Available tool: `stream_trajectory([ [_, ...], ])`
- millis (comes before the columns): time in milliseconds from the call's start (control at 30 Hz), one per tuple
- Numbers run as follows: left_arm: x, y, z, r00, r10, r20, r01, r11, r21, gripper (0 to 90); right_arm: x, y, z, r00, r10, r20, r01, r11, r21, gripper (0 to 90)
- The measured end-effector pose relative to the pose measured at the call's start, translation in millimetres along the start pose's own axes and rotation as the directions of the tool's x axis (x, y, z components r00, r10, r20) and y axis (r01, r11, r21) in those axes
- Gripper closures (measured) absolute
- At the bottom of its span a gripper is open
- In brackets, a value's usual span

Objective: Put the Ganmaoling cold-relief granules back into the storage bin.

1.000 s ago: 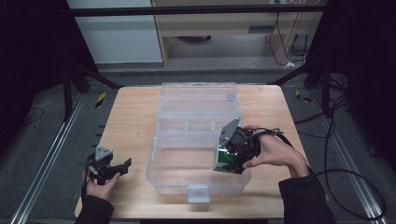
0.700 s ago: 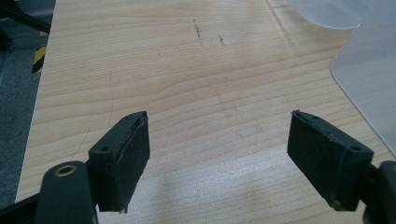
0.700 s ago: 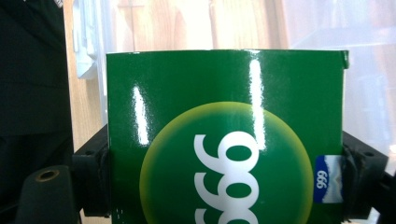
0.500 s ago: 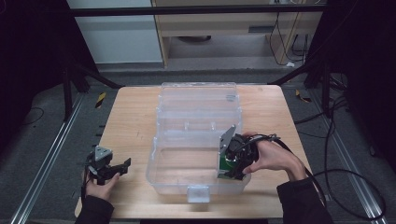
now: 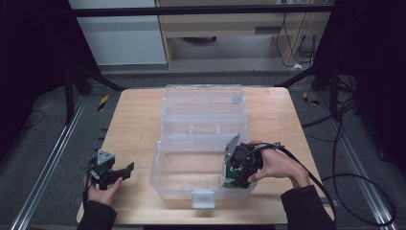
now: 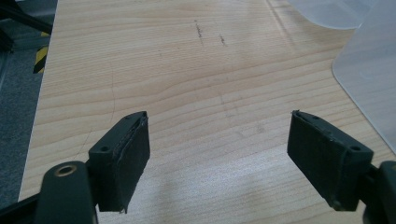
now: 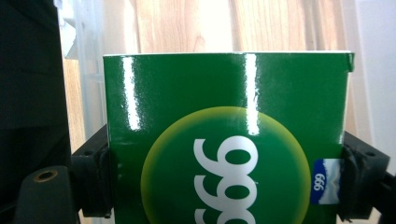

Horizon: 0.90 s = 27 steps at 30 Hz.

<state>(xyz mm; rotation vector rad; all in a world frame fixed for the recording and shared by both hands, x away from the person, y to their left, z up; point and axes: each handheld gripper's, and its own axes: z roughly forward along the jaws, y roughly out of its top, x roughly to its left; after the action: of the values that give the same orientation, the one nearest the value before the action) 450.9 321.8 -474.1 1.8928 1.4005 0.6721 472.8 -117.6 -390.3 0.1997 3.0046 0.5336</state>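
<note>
At the lower left of the high view, the left gripper is resting low over the wooden table, held by the person's left hand; its jaws are standing wide apart with nothing between them, bare wood showing in the gap in the left gripper view. At the centre, a clear plastic storage box is lying open, lid tipped back toward the upper frame. At the lower right, the right gripper is reaching into the box's right end, its jaws clamped on a green carton. The carton is showing white digits, reading "999" or "666", on a yellow-green disc, and again on a small blue tag.
</note>
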Motion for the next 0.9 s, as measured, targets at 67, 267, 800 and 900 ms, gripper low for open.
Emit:
stream_trajectory([
  [67,-0.1,0.0,0.1,1.0000,0.001,0.000,-0.001,1.0000,0.000,20.4,0.2,-1.7,4.3,0.9999,0.012,-0.004,-0.012,1.000,-0.005,15.3],
  [267,0.1,0.0,0.1,1.0000,0.000,0.000,0.000,1.0000,0.001,20.4,-0.2,-3.2,10.5,0.9998,0.017,-0.005,-0.017,1.000,-0.005,14.7],
  [800,-0.1,0.0,0.7,1.0000,0.003,0.004,-0.003,1.0000,0.004,20.4,-0.1,-5.1,10.5,0.9998,0.020,0.003,-0.020,0.999,0.040,11.8],
  [900,-0.3,0.0,0.5,1.0000,0.002,0.003,-0.002,1.0000,0.003,20.4,0.6,-6.6,0.1,0.9994,0.036,0.002,-0.036,0.999,-0.011,11.9],
])
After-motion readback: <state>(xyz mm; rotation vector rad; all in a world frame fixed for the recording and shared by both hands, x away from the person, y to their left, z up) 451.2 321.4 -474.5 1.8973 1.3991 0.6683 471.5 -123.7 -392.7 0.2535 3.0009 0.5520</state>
